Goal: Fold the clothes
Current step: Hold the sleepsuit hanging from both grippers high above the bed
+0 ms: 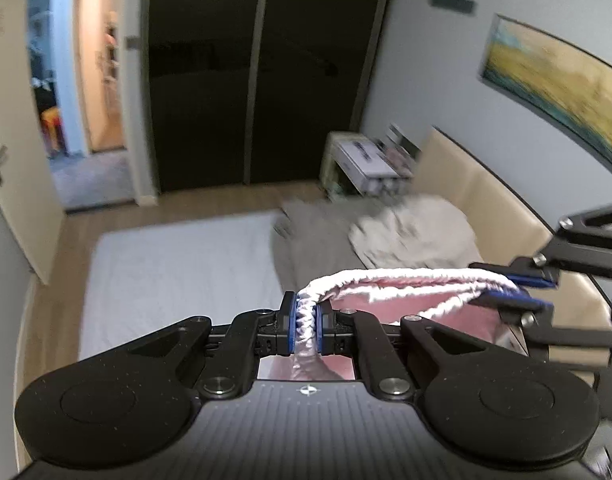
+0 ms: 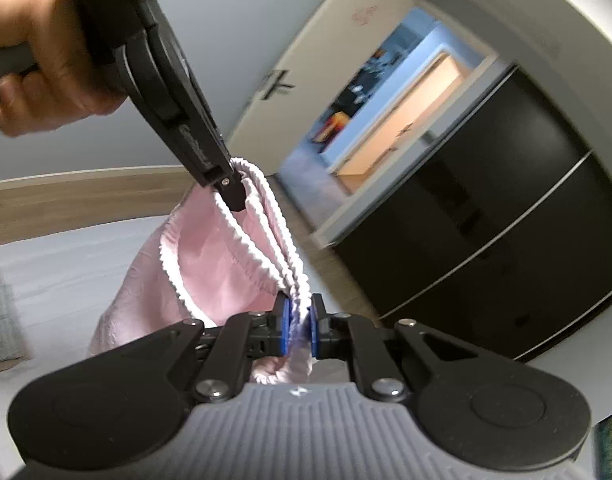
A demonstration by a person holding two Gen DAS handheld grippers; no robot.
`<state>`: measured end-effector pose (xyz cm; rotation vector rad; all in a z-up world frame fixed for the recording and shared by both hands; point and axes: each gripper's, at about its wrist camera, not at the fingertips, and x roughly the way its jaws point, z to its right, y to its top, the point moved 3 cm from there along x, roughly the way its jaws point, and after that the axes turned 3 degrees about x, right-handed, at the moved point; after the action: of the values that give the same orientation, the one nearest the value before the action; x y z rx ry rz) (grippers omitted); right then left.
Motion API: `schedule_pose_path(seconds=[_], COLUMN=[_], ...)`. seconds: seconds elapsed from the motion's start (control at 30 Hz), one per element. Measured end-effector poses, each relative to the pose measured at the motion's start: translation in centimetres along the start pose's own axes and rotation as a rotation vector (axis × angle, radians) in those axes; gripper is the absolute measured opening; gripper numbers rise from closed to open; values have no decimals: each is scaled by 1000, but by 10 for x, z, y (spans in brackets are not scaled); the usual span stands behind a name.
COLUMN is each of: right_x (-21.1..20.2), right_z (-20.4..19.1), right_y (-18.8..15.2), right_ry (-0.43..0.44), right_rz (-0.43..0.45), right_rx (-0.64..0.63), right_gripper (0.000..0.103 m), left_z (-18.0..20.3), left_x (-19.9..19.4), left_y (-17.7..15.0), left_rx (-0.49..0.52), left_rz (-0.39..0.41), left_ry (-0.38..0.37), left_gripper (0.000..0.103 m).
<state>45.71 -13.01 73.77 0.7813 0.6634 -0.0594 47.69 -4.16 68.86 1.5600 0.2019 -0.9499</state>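
The pink garment (image 2: 210,264), soft with a white ribbed elastic band, hangs above the bed (image 1: 178,264); left tool (image 1: 306,322) and right tool (image 2: 298,330) each pinch that band.

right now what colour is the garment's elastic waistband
White, on a pink garment; waistband clearest in right wrist view.

Left wrist view: we look down over the bed (image 1: 178,272) toward the wardrobe (image 1: 262,76). Right wrist view: tilted, close, facing the same wardrobe (image 2: 497,240). We find both share the doorway (image 1: 78,100) and the pink garment (image 1: 405,284).
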Motion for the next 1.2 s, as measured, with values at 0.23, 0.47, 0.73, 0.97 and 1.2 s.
schedule_pose_path(seconds=[0.23,0.47,0.73,0.97,1.2], right_x=[9,-24,-41,-80,-103], right_z=[30,35,-31,-125,-236], right_y=[37,33,-50,-184,-314], right_ry=[-161,-147,-48,156,313], right_rz=[116,211,223,185,75], right_rx=[-1,16,-7,40,22], right_gripper=[11,11,11,11,11], left_z=[0,18,68,121,182], left_x=[-21,-32,-8,8,34], left_y=[48,35,-66,-215,-375], left_rx=[36,81,136,142,137], left_rz=[150,249,226,139,-40], left_ry=[76,114,150,164,196], left_gripper=[7,7,7,7,7])
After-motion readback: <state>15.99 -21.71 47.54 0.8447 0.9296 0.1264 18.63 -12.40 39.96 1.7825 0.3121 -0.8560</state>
